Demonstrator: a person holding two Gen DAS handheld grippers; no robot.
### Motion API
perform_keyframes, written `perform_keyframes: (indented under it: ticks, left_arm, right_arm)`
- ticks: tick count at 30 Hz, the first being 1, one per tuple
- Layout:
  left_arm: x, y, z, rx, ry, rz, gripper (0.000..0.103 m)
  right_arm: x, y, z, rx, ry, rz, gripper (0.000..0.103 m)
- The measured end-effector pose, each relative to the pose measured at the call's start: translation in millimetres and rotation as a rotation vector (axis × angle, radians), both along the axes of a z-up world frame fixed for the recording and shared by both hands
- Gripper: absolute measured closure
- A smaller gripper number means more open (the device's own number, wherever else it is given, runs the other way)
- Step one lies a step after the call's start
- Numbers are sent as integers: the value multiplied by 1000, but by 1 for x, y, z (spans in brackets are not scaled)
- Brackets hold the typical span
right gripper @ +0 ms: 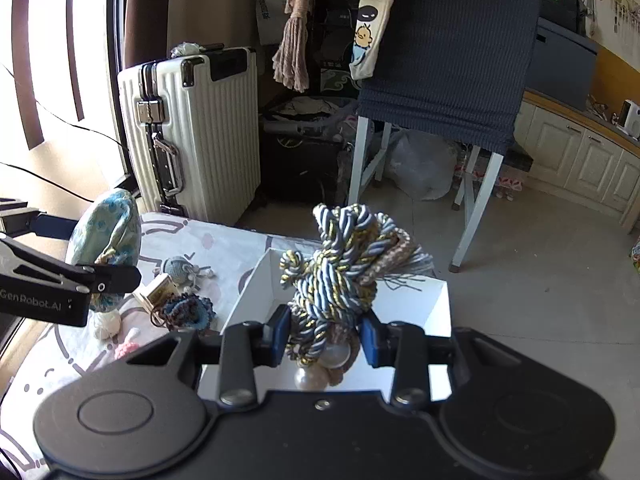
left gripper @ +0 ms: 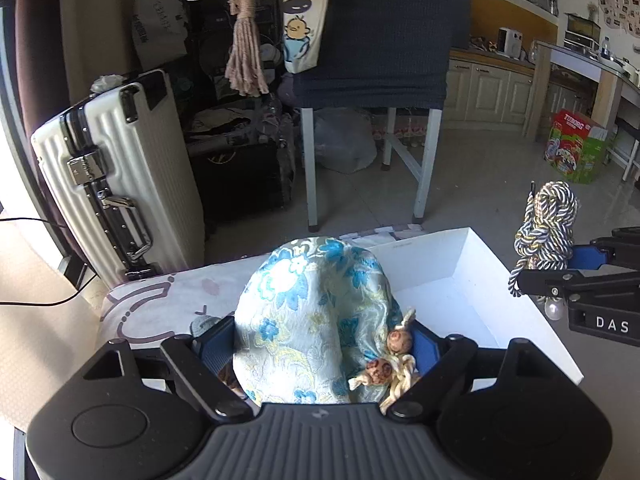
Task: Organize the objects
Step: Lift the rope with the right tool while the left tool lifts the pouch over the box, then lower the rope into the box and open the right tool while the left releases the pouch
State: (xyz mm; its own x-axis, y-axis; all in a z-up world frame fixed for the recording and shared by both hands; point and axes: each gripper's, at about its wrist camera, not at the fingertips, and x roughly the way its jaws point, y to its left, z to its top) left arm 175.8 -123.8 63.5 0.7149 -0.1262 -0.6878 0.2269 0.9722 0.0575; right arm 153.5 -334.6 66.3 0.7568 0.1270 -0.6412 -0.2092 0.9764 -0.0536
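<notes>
My left gripper (left gripper: 318, 340) is shut on a blue-and-cream floral pouch (left gripper: 312, 304), which stands upright between the blue pads. Its drawstring with two brown beads (left gripper: 386, 356) hangs at the right. My right gripper (right gripper: 325, 334) is shut on a bundle of twisted blue, white and gold cord (right gripper: 336, 264) with pearls (right gripper: 320, 368) dangling under it. Both are held above a white open box (left gripper: 460, 256) (right gripper: 434, 300) on the patterned table. In the right wrist view the left gripper (right gripper: 92, 252) and the pouch (right gripper: 108, 228) show at the left. The left wrist view has the right gripper (left gripper: 560, 268) and cord (left gripper: 548, 224) at the right.
On the tablecloth left of the box lie a grey crochet figure (right gripper: 180, 268), a small cream box (right gripper: 158, 292), a blue crochet piece (right gripper: 188, 312) and a pink item (right gripper: 126, 348). Beyond the table stand a white suitcase (right gripper: 192, 128) and a chair draped in dark cloth (right gripper: 452, 60).
</notes>
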Motion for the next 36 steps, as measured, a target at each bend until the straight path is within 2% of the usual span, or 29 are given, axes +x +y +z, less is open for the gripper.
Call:
perform_keyframes:
  ticks: [6, 11, 16, 25, 31, 36]
  left_arm:
    - [22, -32, -22, 11, 104, -69, 16]
    - [36, -55, -49, 60, 195, -139, 16]
    - [49, -72, -68, 77, 258, -177, 16]
    - [68, -102, -109, 104, 390, -249, 16]
    - [68, -109, -130, 162, 429, -287, 16]
    - [66, -114, -137, 213, 441, -340, 16]
  right_arm:
    - [17, -25, -30, -19, 125, -10, 66]
    - [25, -36, -51, -47, 209, 11, 66]
    - [33, -46, -70, -71, 264, 1, 66]
    - [44, -54, -104, -88, 427, 27, 67]
    - [43, -61, -116, -81, 481, 44, 67]
    - [44, -62, -122, -88, 506, 51, 67]
